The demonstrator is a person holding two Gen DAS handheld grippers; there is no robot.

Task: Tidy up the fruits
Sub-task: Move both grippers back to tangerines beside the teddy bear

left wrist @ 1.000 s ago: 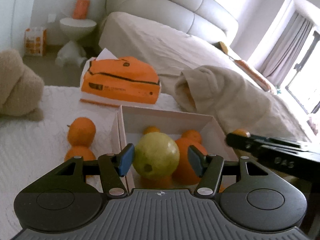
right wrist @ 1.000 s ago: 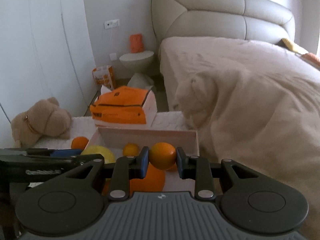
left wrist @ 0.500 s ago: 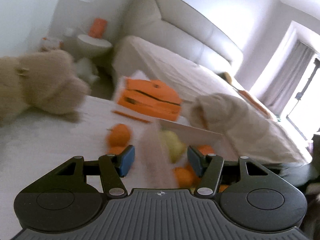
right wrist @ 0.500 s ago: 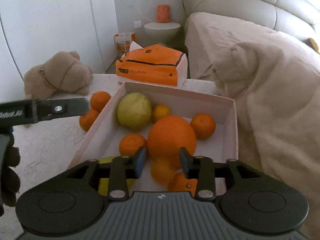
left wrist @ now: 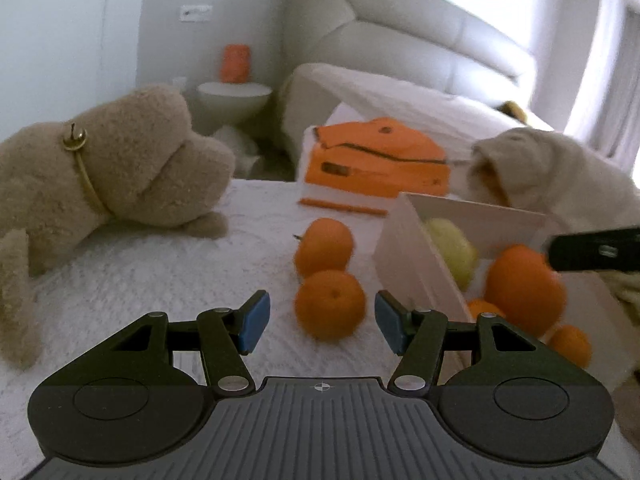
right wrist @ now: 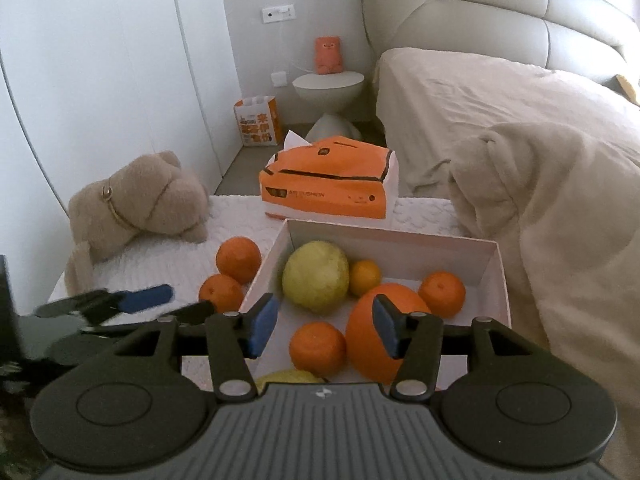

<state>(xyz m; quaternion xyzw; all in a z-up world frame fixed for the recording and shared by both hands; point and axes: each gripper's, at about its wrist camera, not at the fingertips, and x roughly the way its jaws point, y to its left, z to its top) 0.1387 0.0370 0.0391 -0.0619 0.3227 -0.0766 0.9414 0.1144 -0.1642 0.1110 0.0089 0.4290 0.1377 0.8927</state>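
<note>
A white box (right wrist: 494, 252) on a white mat holds a yellow-green fruit (right wrist: 315, 275), a big orange (right wrist: 380, 334) and several small oranges. Two oranges lie on the mat left of the box, a near one (left wrist: 330, 309) and a far one (left wrist: 325, 245); both show in the right wrist view (right wrist: 221, 292) (right wrist: 239, 258). My left gripper (left wrist: 322, 322) is open and empty, with the near orange just ahead between its fingers. My right gripper (right wrist: 323, 326) is open and empty above the box's near part. The left gripper's fingers (right wrist: 146, 299) show at left in the right wrist view.
A tan plush dog (left wrist: 108, 176) lies on the mat at left. An orange tissue box (right wrist: 328, 188) stands behind the white box. A beige blanket (right wrist: 540, 208) and the bed lie to the right. A side table (right wrist: 328, 84) stands by the wall.
My left gripper has swung left from the box to the two loose oranges. My right gripper has let go of its orange into the box, opened wider and pulled back.
</note>
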